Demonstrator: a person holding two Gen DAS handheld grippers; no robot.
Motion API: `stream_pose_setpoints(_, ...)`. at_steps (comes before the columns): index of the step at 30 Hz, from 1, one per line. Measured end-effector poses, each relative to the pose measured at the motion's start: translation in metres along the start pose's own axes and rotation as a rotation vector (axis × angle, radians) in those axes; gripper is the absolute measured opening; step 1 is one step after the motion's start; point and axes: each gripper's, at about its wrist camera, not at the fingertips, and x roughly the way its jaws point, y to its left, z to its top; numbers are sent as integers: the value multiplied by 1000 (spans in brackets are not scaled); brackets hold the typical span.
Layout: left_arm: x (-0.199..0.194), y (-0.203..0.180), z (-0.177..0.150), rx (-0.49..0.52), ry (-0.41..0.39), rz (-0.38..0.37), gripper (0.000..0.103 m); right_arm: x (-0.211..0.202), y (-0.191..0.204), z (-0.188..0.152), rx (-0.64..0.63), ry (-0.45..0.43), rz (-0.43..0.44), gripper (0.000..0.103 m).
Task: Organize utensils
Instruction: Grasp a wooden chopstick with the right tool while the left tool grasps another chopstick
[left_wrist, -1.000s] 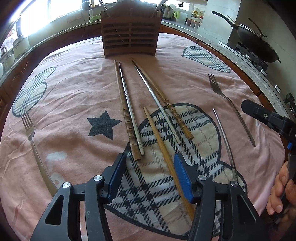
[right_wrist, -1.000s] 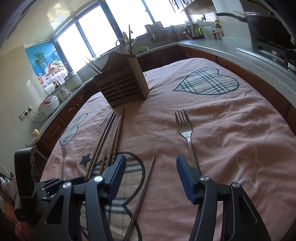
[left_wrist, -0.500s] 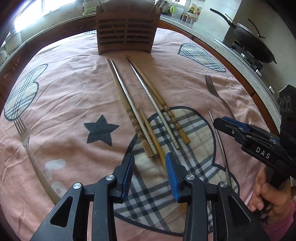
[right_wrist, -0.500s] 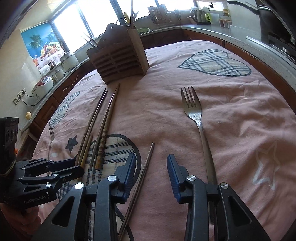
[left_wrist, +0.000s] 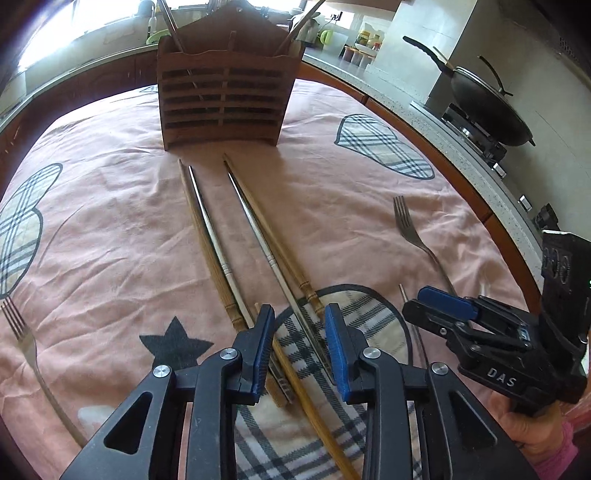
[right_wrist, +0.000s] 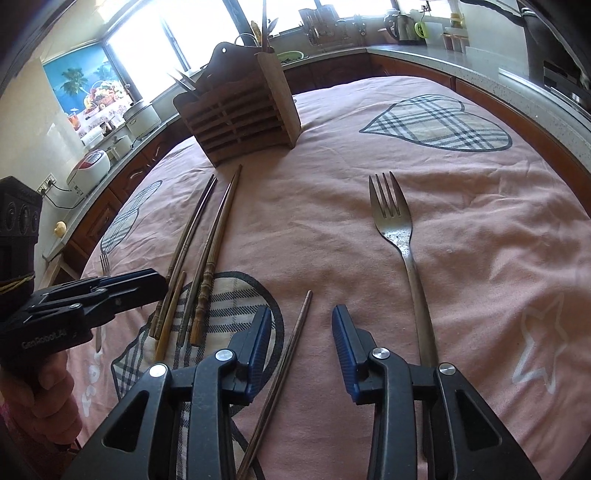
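Several chopsticks, wooden and metal, lie on the pink cloth before a wooden utensil holder (left_wrist: 223, 94), also in the right wrist view (right_wrist: 240, 118). My left gripper (left_wrist: 299, 332) is open, low over a plain bamboo chopstick (left_wrist: 295, 384) that runs between its jaws. My right gripper (right_wrist: 301, 332) is open, with a dark chopstick (right_wrist: 291, 350) lying between its jaws. A metal fork (right_wrist: 402, 240) lies just right of it, also visible in the left wrist view (left_wrist: 417, 236). A second fork (left_wrist: 22, 339) lies at the far left.
The cloth-covered table (left_wrist: 110, 229) is ringed by a kitchen counter. A wok (left_wrist: 487, 107) sits on the stove at right. Rice cookers (right_wrist: 92, 166) stand on the counter at left. The holder has utensils standing in it.
Both grippers moved forward and lower toward the chopsticks. Their jaws have narrowed from wide open a second ago. The right gripper came closer beside the left.
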Motion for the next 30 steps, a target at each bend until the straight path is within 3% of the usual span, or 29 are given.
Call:
stream_pose_setpoints(4,19,7,1,8,69,12,25,1,-1,1,8,2,8,34)
stream_pose_setpoints(12,20,6,5,44,96,31,22,3,-2,4,10,7,11,34)
stream_pose_setpoints(18,30,-8,16,100,117,93,19,8,8,9,-39,29,-28,33)
stream_pose_setpoints(21,34,-15,18,135,114,135,10,11,13,11,-77,38,-61,27)
stream_pose_setpoints(24,33,-17,14,141,102,140,7,14,17,10,-126,39,-115,8)
stream_pose_setpoints(30,0,-9,7,88,39,73,4,3,6,11,-49,40,-17,4)
